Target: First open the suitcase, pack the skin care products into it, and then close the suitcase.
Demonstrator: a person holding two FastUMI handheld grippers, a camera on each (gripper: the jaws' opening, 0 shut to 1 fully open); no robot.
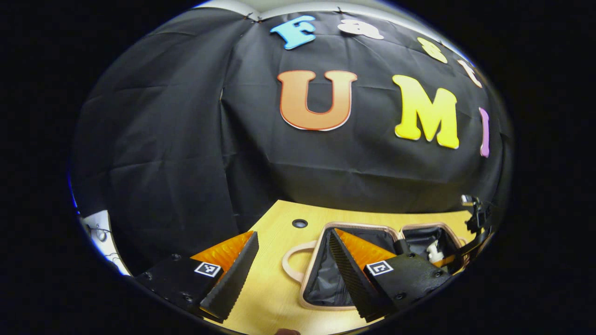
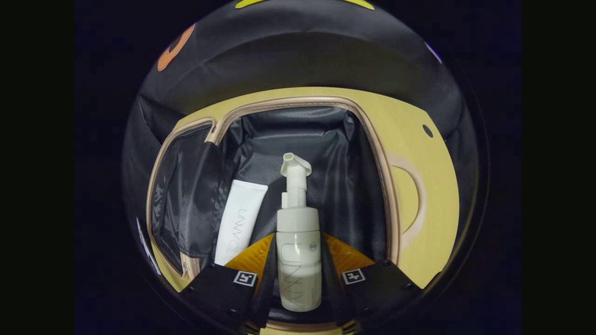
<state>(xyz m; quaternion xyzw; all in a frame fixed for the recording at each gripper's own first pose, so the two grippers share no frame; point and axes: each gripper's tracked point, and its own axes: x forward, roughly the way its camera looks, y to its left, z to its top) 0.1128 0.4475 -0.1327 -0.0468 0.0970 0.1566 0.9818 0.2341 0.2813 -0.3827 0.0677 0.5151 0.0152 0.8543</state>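
Pump bottle (image 2: 298,251), pinched between the right gripper's (image 2: 298,272) fingers over the open suitcase (image 2: 302,103) on the bench (image 2: 433,195), for laying beside the tube (image 2: 240,221) inside; left gripper (image 1: 291,274) spread, idle.

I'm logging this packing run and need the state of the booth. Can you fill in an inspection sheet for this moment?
Surface: wooden table, round hole in it.
Job's things: suitcase open, dark lining; white tube lying inside; pump bottle over the same half.
Clutter: nothing seen.
Grippers: right gripper shut on pump bottle; left gripper open, empty, beside the suitcase handle.
Cables: nothing seen.
Surroundings: black cloth wall.
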